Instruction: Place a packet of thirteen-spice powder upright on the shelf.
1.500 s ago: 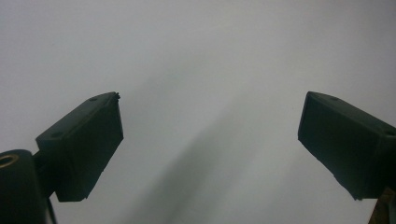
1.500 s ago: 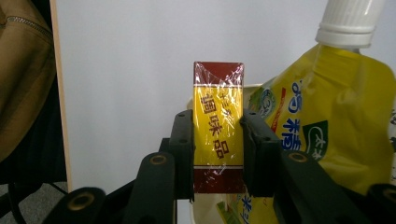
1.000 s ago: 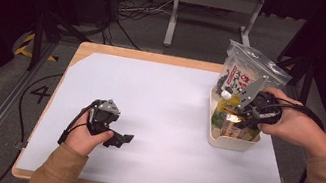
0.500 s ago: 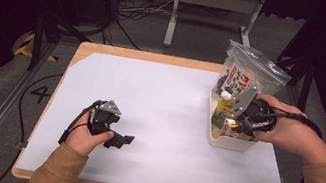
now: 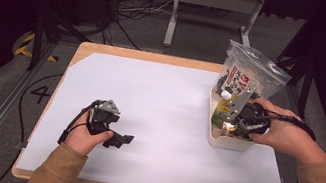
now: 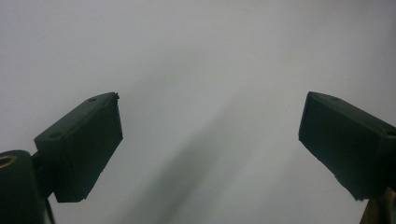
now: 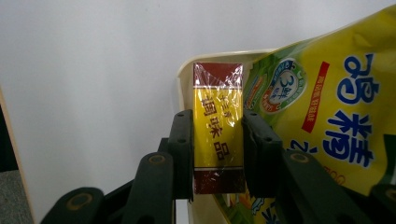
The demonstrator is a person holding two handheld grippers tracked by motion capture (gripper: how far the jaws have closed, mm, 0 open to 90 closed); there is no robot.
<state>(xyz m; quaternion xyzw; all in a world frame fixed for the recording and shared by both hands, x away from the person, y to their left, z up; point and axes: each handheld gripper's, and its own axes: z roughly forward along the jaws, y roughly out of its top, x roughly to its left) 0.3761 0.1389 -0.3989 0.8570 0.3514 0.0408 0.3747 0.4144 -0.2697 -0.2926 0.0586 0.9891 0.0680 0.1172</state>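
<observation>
A yellow and dark red box [image 7: 218, 126] wrapped in clear film stands inside the cream bin [image 5: 223, 140] at the table's right. My right gripper [image 7: 217, 140] is shut on the box, one pad against each side; the high view has that gripper [image 5: 232, 126] low over the bin's near end. A yellow pouch [image 7: 327, 102] with blue characters leans beside the box. A tall clear bag [image 5: 244, 80] with dark contents stands at the bin's far end. My left gripper [image 5: 124, 140] rests on the white table near the front left, jaws wide open, nothing between its fingers [image 6: 86, 144].
The white tabletop [image 5: 159, 101] has a wooden edge [image 5: 147, 56] at the back. Dark floor, cables and a metal stand lie beyond it. Black posts rise to the right of the bin.
My right gripper has sunk a little deeper into the bin with the box in its jaws. The left gripper has not moved.
</observation>
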